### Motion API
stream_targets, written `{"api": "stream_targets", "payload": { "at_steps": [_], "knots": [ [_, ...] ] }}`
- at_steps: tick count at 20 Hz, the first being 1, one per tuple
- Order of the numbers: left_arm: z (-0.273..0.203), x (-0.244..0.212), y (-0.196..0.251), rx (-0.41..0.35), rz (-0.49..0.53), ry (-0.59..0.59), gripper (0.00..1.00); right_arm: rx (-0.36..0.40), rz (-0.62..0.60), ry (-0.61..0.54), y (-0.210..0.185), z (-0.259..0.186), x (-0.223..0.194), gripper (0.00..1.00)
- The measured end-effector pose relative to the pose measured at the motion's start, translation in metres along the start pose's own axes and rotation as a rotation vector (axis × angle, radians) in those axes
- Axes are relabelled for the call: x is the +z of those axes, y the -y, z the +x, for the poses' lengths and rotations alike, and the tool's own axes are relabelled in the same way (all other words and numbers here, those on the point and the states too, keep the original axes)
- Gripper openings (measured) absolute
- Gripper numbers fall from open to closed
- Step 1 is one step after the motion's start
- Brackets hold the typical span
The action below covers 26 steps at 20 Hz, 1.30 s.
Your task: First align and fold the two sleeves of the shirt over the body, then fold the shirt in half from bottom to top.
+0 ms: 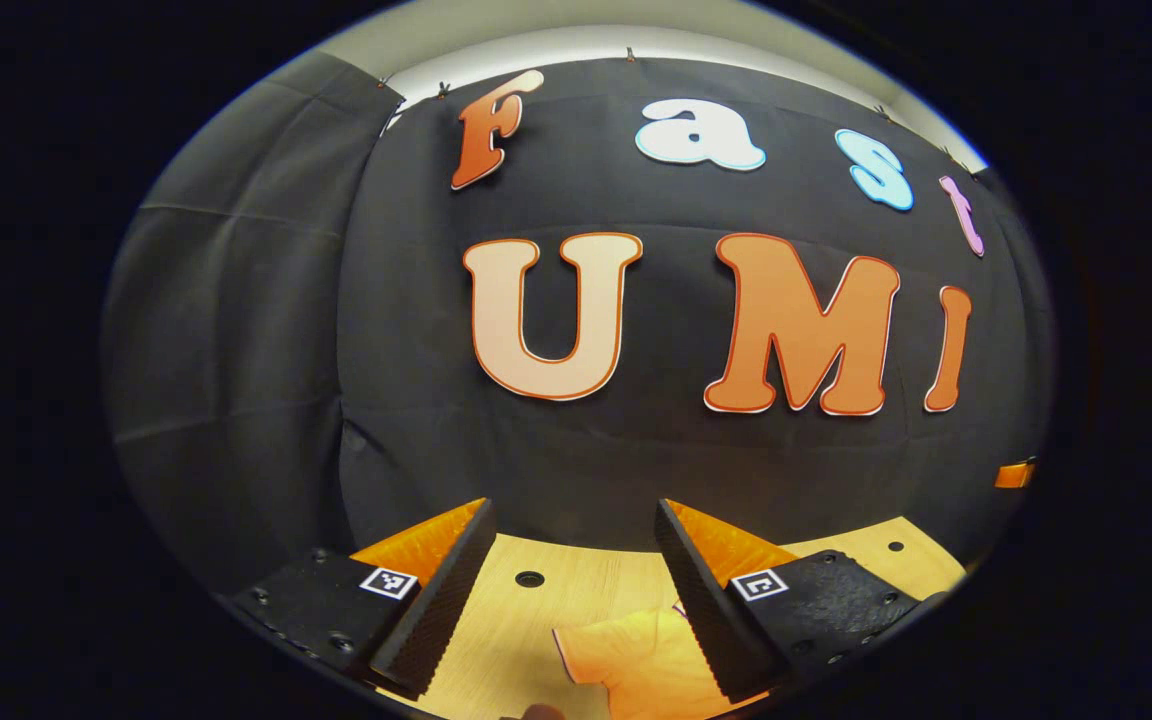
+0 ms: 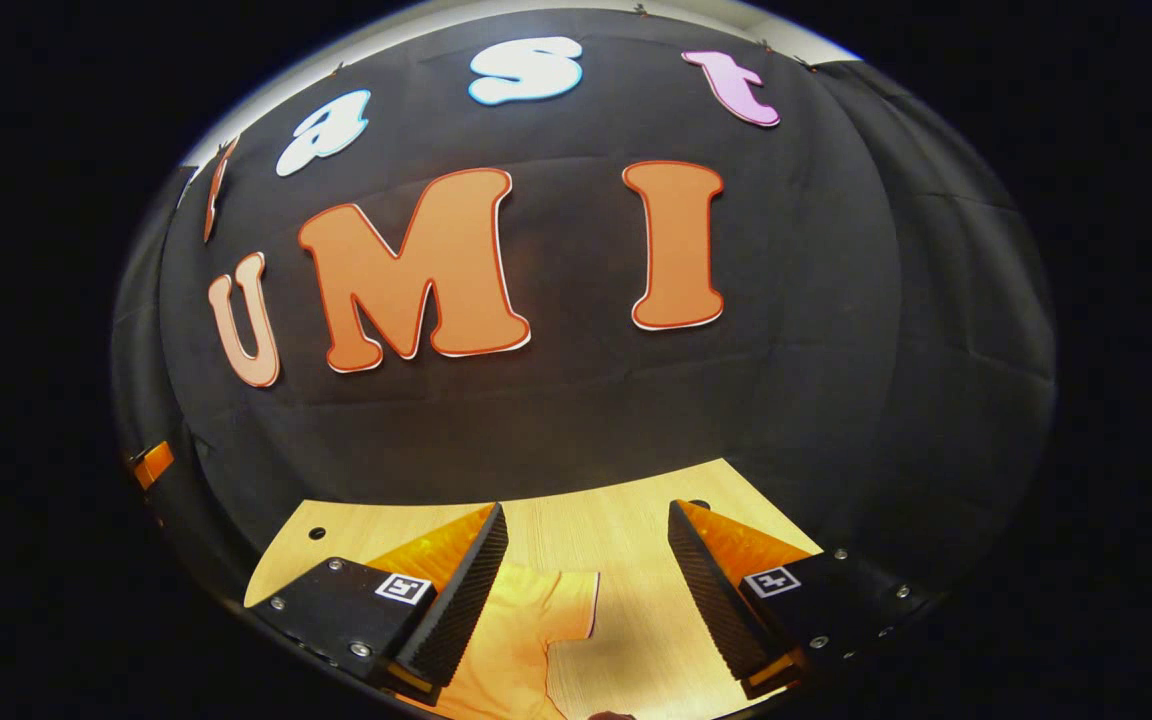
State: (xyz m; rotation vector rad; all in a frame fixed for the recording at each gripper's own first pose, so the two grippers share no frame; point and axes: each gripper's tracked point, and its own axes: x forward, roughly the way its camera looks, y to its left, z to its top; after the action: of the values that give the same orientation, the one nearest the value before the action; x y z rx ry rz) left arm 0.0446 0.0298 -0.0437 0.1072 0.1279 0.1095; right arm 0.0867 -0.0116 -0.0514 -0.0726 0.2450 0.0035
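Both the left gripper (image 1: 571,590) and right gripper (image 2: 586,590) are held spread, gripping nothing. One shirt (image 1: 636,665) sleeve is seen below each, between the fingers. Neither gripper is judged nearer.

No word, number or brand can be read. The only signs are small square black-and-white coded markers. On the left gripper (image 1: 573,512) one marker (image 1: 388,582) sits atop the base of the finger left of the gap and a second marker (image 1: 758,584) sits right of it. The right gripper (image 2: 586,510) carries a like pair of markers (image 2: 403,588), one behind each finger.
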Motion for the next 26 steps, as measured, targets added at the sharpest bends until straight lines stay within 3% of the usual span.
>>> {"api": "stream_targets", "payload": {
  "at_steps": [3,9,14,16,22,26],
  "knots": [
    [-0.001,0.001,0.0,-0.021,-0.024,0.011,0.98,-0.011,-0.004,-0.113,-0.005,0.02,-0.025,0.98],
    [0.005,-0.022,-0.014,-0.013,-0.061,-0.032,0.98,0.071,0.049,-0.437,-0.032,0.082,-0.103,0.98],
    [0.012,-0.043,-0.034,0.019,-0.054,-0.078,0.98,0.038,0.012,-0.717,-0.023,0.14,-0.189,0.98],
    [0.016,-0.052,-0.041,0.032,-0.054,-0.098,0.98,-0.008,-0.001,-0.842,-0.012,0.157,-0.231,0.99],
    [0.028,-0.081,-0.056,0.063,-0.034,-0.169,0.98,-0.07,0.012,-1.027,0.003,0.192,-0.304,0.99],
    [0.031,-0.094,-0.062,0.077,-0.025,-0.202,0.98,-0.068,0.01,-1.067,0.003,0.195,-0.319,1.0]
  ]
}}
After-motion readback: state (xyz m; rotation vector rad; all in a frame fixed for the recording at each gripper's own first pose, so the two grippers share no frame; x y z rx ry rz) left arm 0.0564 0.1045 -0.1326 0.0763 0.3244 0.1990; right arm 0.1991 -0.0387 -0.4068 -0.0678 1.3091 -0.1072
